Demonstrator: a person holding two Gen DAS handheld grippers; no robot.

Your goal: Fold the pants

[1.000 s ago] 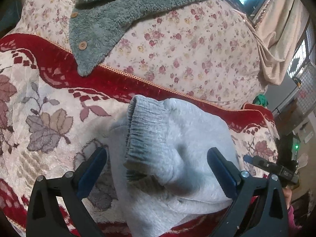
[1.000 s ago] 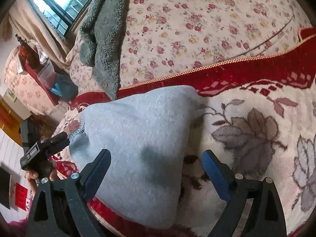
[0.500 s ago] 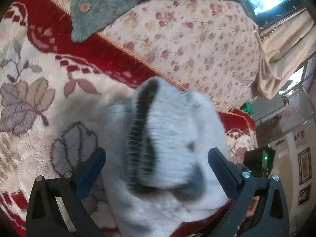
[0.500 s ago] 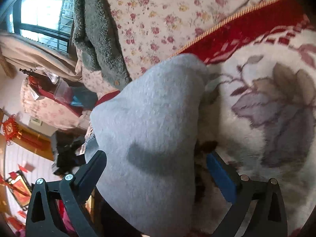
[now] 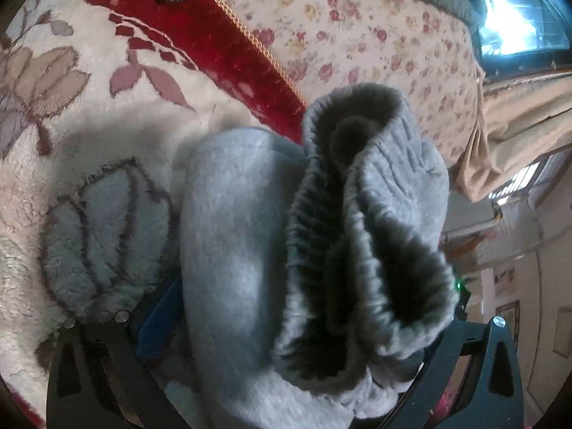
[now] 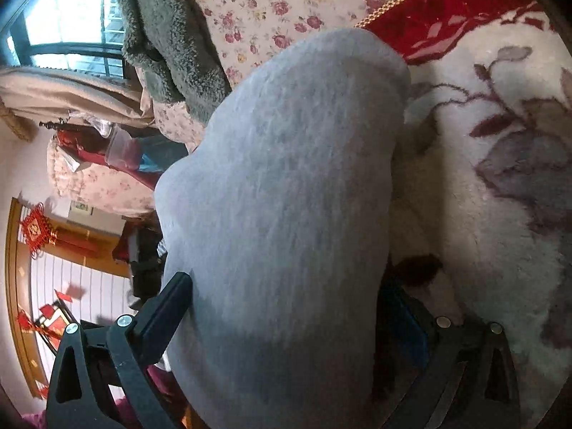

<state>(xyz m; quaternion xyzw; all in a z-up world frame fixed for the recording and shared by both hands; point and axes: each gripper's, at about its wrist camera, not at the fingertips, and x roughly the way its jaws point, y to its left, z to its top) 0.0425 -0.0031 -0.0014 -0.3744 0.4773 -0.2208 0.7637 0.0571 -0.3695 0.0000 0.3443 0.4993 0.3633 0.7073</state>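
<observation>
The grey fleece pants (image 5: pixel 232 250) lie bunched in a thick folded bundle on the plush blanket. A ribbed elastic edge (image 5: pixel 314 214) of the bundle gapes towards the left wrist camera, showing a dark inside. My left gripper (image 5: pixel 293 332) is open and straddles the bundle; its blue left pad (image 5: pixel 161 314) touches the cloth, and the right pad is hidden behind fabric. In the right wrist view the pants (image 6: pixel 286 178) fill the middle. My right gripper (image 6: pixel 286 304) is open around them, with a finger (image 6: pixel 171 307) against the left side of the cloth.
The cream and red leaf-patterned blanket (image 5: pixel 89 107) covers the bed, with a floral quilt (image 5: pixel 357 35) behind it. A grey-green fleece garment (image 6: pixel 171 35) lies on that quilt. A beige curtain (image 5: pixel 518 125) and a window are beyond; the bed edge and room floor show at left (image 6: pixel 89 232).
Both grippers have pushed in close over the pants, so the bundle now fills the space between each pair of fingers. Both views have tilted. Finger spacing looks unchanged.
</observation>
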